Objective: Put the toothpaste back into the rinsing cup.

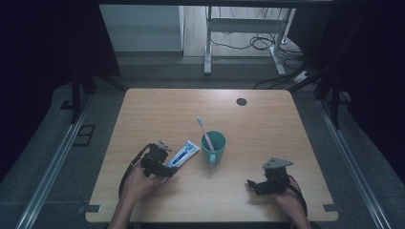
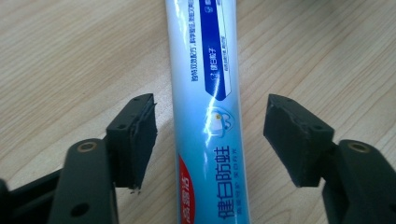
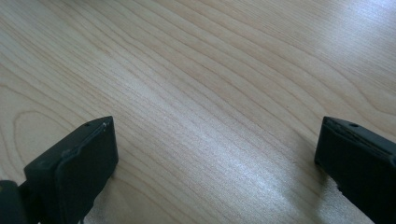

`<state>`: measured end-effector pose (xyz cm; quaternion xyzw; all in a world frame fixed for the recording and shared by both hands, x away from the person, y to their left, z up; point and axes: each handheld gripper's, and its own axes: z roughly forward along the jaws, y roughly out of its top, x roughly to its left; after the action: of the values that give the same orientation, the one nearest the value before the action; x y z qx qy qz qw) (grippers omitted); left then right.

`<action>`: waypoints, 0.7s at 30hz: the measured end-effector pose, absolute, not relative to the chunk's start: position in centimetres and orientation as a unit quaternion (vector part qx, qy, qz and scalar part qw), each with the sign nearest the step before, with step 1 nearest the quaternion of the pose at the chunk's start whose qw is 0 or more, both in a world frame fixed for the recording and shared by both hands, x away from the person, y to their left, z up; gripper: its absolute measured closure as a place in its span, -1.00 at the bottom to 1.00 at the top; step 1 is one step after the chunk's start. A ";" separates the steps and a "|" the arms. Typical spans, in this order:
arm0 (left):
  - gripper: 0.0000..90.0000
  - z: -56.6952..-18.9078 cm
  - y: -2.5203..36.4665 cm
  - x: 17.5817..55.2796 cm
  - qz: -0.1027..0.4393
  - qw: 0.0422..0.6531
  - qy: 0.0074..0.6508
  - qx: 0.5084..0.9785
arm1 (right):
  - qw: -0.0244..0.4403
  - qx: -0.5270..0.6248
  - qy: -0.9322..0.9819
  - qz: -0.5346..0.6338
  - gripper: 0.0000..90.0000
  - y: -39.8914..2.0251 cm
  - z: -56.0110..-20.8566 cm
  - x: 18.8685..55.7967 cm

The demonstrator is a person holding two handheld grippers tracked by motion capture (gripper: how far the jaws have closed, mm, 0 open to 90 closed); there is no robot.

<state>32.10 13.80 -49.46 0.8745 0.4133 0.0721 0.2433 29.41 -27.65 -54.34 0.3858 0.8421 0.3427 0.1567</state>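
A dim room with grey floor and a white desk frame at the back surrounds the pale wooden surface [image 1: 267, 124], seen from the high view. Near its middle stands a teal plastic mug [image 1: 213, 146] with a pink toothbrush [image 1: 205, 131] leaning out of it. Just left of the mug lies a white and blue toothpaste tube [image 1: 184, 154], flat on the wood, its near end at the left tongs [image 1: 168, 170], held in the person's left hand [image 1: 139, 183]. The right tongs [image 1: 251, 184] rest low at the surface's right front, well apart from the mug

In the left gripper view the toothpaste tube [image 2: 206, 112] runs lengthwise between the two black jaws, which stand apart with a gap on either side, touching nothing

In the right gripper view the jaws are spread wide over bare wood [image 3: 201, 93], with nothing between them
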 end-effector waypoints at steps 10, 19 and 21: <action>-0.31 -49.5 12.5 33.5 0.051 0.197 0.407 0.890 | 0.156 0.386 0.842 0.342 -1.00 -27.7 -54.3 29.4; -0.29 -49.2 11.4 34.9 0.033 0.159 0.407 0.899 | 0.157 0.386 0.842 0.342 -1.00 -27.7 -54.3 29.4; -0.29 -49.2 11.1 35.2 0.027 0.149 0.408 0.900 | 0.157 0.386 0.842 0.342 -1.00 -27.7 -54.3 29.4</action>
<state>35.22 11.12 -49.20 0.9005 0.4076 0.0269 0.1494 29.41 -27.66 -54.34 0.3855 0.8424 0.3425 0.1565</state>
